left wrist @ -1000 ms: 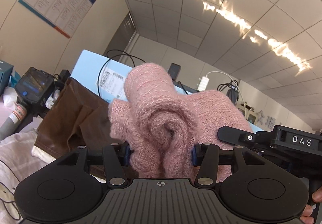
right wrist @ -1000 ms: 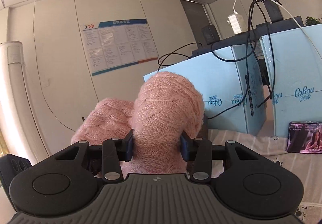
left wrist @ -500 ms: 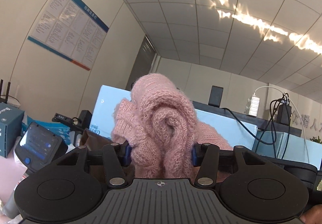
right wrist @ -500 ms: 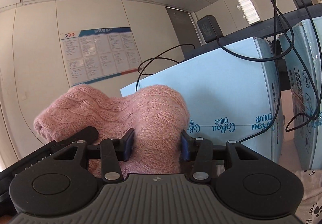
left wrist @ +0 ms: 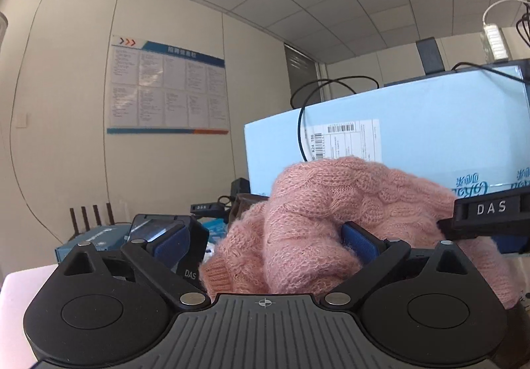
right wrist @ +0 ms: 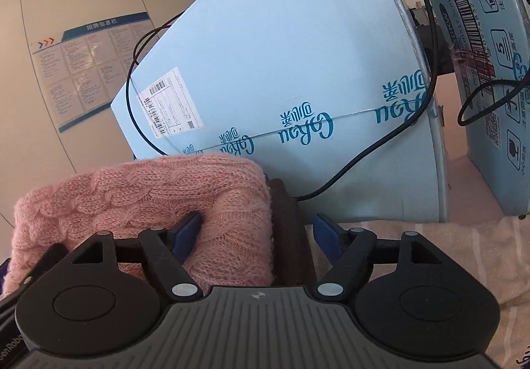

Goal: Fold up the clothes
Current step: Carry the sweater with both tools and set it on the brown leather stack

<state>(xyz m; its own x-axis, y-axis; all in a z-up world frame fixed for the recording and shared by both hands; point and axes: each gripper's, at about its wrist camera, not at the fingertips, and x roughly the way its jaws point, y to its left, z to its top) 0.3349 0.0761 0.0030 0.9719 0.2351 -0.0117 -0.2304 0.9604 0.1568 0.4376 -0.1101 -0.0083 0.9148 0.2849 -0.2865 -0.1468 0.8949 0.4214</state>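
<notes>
A folded pink cable-knit sweater (left wrist: 331,213) lies in a thick bundle between both grippers. My left gripper (left wrist: 265,239) is open, its jaws spread wide; the sweater's left end sits loose between them against the right pad (left wrist: 359,241). In the right wrist view the sweater (right wrist: 149,196) rests on a dark brown garment (right wrist: 288,223). My right gripper (right wrist: 255,231) is open too, and the sweater's right end lies between its jaws beside the left pad (right wrist: 185,233). The right gripper's body (left wrist: 490,213) shows at the right of the left wrist view.
Large light blue cardboard boxes (right wrist: 298,87) with black cables (right wrist: 427,77) stand just behind the sweater. A patterned cloth (right wrist: 463,253) covers the surface at the right. A black handheld device (left wrist: 172,236) and a blue box (left wrist: 99,236) sit at the left.
Both grippers have opened and let go of the pink sweater. They came down from a raised position, and the sweater now rests on the brown garment in front of the blue boxes.
</notes>
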